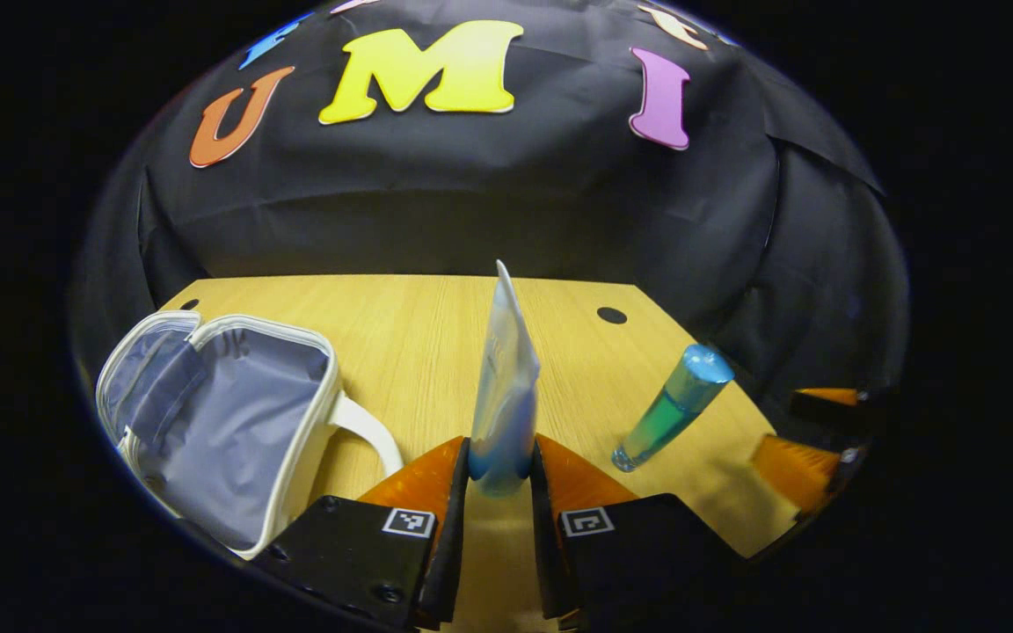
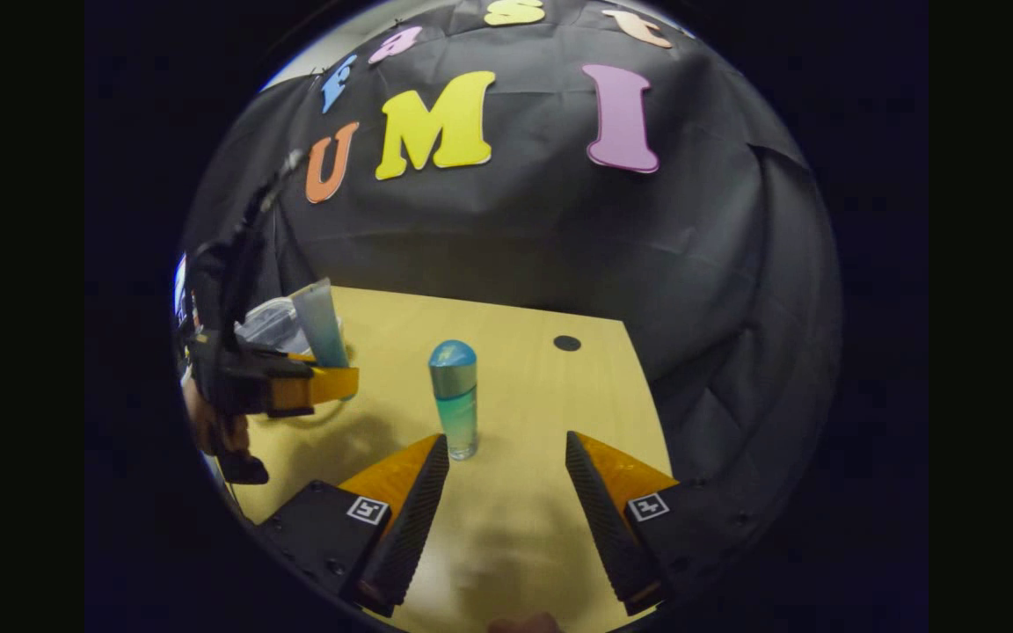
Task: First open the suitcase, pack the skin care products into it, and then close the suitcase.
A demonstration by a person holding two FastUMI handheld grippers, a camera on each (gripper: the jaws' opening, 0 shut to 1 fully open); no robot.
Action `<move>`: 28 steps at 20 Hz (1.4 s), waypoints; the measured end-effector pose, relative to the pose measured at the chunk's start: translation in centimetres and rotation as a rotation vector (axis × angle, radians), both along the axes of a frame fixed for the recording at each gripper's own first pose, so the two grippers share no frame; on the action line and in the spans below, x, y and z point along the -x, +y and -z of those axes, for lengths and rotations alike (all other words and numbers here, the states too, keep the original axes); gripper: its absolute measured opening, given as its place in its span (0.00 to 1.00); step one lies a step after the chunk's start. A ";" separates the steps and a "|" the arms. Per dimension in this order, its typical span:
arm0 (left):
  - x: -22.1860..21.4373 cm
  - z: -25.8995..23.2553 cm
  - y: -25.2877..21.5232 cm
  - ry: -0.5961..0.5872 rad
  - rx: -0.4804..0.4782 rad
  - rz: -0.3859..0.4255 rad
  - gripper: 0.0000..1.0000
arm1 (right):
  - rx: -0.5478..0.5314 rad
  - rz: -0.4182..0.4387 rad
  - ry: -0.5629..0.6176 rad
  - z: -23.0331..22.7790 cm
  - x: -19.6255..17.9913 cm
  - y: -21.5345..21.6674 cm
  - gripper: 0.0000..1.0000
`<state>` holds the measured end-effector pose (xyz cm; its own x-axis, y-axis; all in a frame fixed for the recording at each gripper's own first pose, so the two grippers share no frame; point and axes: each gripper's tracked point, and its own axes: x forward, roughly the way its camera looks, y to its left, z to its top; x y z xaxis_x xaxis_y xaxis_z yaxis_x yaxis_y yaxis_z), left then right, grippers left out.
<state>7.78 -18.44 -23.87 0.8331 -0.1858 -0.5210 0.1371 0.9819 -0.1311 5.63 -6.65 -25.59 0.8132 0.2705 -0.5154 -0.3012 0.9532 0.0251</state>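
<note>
Unreadably, tube [image 1: 504, 387] between left tool [image 1: 499, 479] fingers

Between the open white case [image 1: 225, 422] and the upright blue-green bottle [image 1: 674, 406] lies a broad strip of bare wooden tabletop [image 1: 419, 343], running back to the black cloth wall. The left gripper [image 1: 501, 475], clamped on a standing tube [image 1: 506, 387], occupies the middle of that strip. The case mouth faces up with its lid folded back, unblocked from above. In the right gripper view, the bottle [image 2: 455, 397] stands just ahead of the right gripper [image 2: 506, 453], whose 2 fingers are spread; bare wood lies to its right.
</note>
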 end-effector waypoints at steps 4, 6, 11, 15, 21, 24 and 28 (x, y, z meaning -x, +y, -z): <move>2.4 -3.1 2.2 -0.010 -0.003 -0.026 0.38 | -0.029 -0.055 0.046 2.6 -1.9 3.2 0.80; 3.5 -4.6 3.3 -0.018 -0.011 -0.032 0.38 | -0.040 -0.056 0.065 3.6 -3.1 4.3 0.80; 5.5 -6.4 7.1 -0.019 -0.037 -0.097 0.38 | -0.096 -0.009 0.124 5.7 -5.3 5.6 0.75; 6.6 -6.3 10.5 0.007 -0.033 -0.161 0.38 | -0.093 0.011 0.135 6.6 -6.0 5.7 0.61; 5.7 -5.7 16.0 0.044 -0.071 -0.205 0.38 | -0.016 0.031 0.128 5.8 -5.7 5.6 0.38; 5.2 -4.2 19.6 0.095 -0.146 -0.243 0.38 | -0.013 0.035 0.105 2.6 -4.8 5.8 0.37; 5.3 0.1 24.1 0.259 -0.262 -0.279 0.38 | -0.045 0.010 0.087 -3.0 -2.4 6.5 0.37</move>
<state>2.52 5.65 -23.95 0.6689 0.1929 -0.7179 -0.1418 0.9811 0.1315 8.03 -0.11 -22.60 0.7688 0.2870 -0.5715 -0.2865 0.9535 0.0934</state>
